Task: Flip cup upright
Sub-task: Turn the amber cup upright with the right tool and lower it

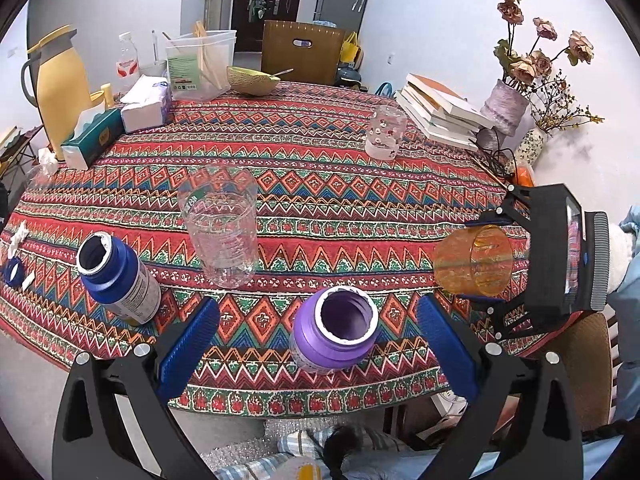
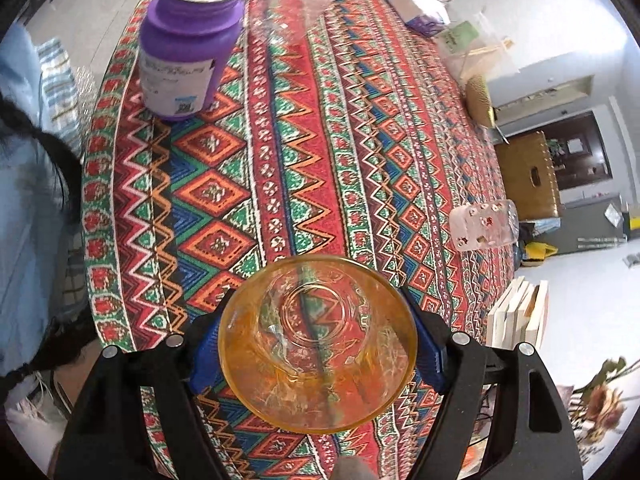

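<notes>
Two tongs noted: right tongs (image 2: 316, 354) grip the orange cup (image 2: 318, 344) sideways, clear of the counter (image 2: 280, 140). Left tongs (image 1: 318, 340) gape, idle. Rotate mouth-up before lowering (grip firm).

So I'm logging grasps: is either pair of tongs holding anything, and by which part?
The right tongs hold the orange cup by its side walls, lifted and tipped sideways. The left tongs are open, holding nothing.
</notes>
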`<action>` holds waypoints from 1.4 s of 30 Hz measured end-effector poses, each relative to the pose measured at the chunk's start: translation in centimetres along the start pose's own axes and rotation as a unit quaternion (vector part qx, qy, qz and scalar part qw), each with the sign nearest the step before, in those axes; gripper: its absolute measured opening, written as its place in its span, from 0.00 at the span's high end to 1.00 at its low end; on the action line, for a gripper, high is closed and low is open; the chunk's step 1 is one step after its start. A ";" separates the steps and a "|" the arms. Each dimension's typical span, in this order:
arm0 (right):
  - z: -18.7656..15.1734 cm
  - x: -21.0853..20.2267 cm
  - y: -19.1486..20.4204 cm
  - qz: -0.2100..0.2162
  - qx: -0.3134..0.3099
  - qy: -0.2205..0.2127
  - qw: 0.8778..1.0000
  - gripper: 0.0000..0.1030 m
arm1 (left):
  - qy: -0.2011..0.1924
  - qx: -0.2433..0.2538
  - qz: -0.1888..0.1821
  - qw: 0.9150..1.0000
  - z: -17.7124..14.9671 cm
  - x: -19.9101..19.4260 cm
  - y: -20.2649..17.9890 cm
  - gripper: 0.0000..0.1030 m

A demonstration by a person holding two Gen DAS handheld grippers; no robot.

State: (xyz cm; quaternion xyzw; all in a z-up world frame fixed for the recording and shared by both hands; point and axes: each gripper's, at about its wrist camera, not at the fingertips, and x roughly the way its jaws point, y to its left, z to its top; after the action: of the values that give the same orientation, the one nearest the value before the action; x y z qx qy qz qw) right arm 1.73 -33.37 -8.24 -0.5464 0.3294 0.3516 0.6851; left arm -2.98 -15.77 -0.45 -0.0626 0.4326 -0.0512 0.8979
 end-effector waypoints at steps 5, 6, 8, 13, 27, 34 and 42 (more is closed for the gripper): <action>0.3 -1.4 -1.3 0.005 0.066 -0.045 0.997 0.28 | 0.000 0.000 -0.003 1.000 0.0 -0.1 0.0 0.07; 0.3 -1.6 -1.5 0.005 0.079 -0.053 0.995 0.28 | 0.000 0.001 -0.004 1.000 -0.1 -0.1 0.0 0.07; 0.3 -2.4 -2.1 0.005 0.118 -0.077 0.990 0.28 | 0.001 0.001 -0.007 1.000 -0.1 -0.1 0.0 0.07; 0.0 -3.6 -3.4 0.007 0.224 -0.136 0.965 0.28 | -0.001 0.000 -0.018 1.000 0.0 -0.2 0.0 0.07; 1.7 -0.8 -3.2 0.138 0.380 -0.041 0.914 0.28 | -0.005 0.008 -0.044 0.999 -0.2 -0.8 0.9 0.07; 2.0 0.3 -3.4 0.130 0.432 0.005 0.893 0.28 | -0.005 0.008 -0.032 0.999 -0.6 -0.4 1.5 0.07; 2.7 1.1 -2.5 0.086 0.462 0.009 0.882 0.28 | -0.007 -0.008 -0.022 1.000 -0.9 -0.3 2.4 0.07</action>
State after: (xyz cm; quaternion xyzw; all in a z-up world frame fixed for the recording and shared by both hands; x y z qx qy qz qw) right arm 4.61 -30.97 -7.32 -0.1402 0.5063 0.2121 0.8241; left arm -3.77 -13.41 -1.19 -0.0794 0.4254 -0.0674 0.8990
